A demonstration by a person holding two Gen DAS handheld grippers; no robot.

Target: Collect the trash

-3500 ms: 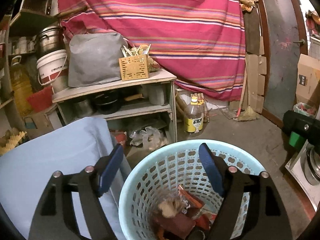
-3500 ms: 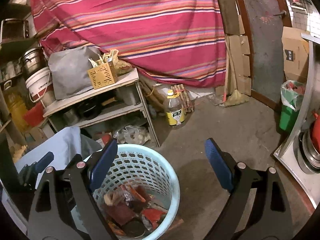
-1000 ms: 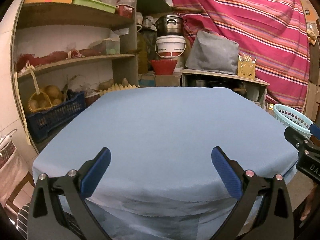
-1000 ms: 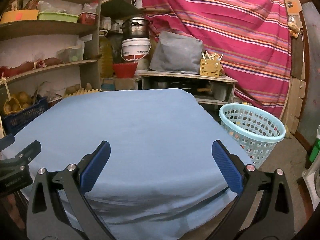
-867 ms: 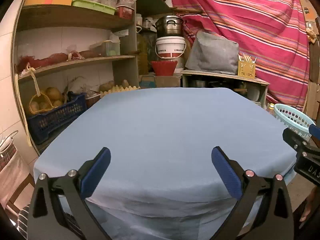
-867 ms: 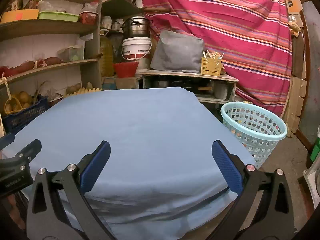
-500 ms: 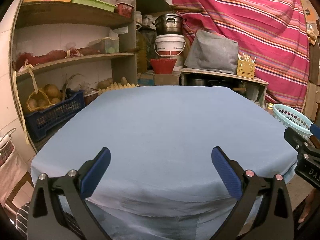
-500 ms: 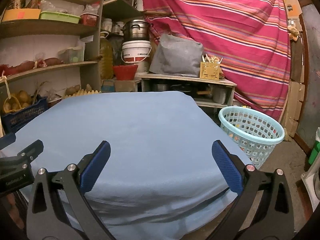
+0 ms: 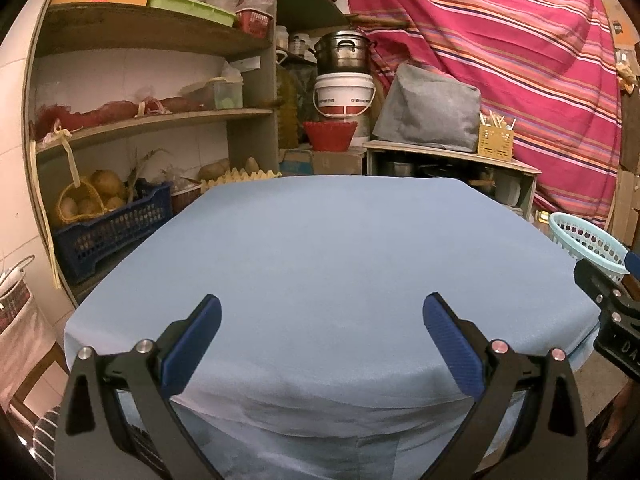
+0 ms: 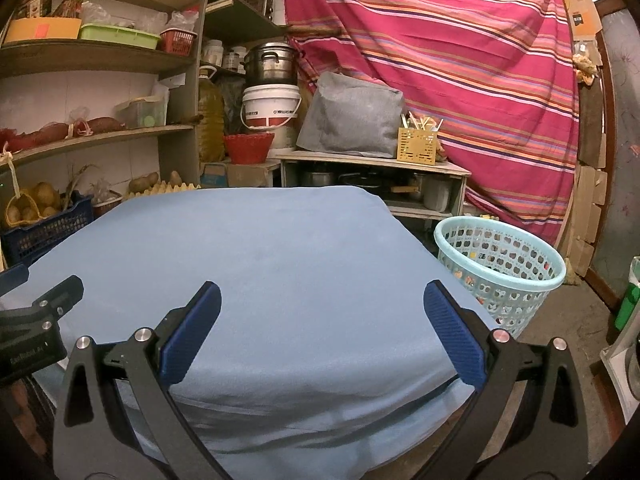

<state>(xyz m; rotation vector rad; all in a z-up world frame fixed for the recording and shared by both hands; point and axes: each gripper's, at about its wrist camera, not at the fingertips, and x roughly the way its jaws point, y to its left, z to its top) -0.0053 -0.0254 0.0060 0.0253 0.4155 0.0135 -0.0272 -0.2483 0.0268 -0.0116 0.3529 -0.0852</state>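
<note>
Presently, by label:

Left gripper (image 9: 320,322): fingers spread wide, nothing between them; low centre of the left wrist view, over the near edge of the blue-covered table (image 9: 328,248).

Right gripper (image 10: 320,322): fingers likewise spread and empty; low centre of the right wrist view, over the same cloth.

Trash on the table: none visible in either view; the cloth shows bare from near edge to far edge.

Trash basket (image 10: 500,276): pale blue, perforated, upright on the floor at right of centre in the right wrist view, just beside the table's right side. Coloured scraps show through its holes.

Key relation: the basket lies to the right of both pairs of fingers, off the table; the right gripper looks nearer to it, since the left wrist view catches only its rim at the right edge.

Task progress: judged nearly or fully done, as no loose item is in view.
</note>
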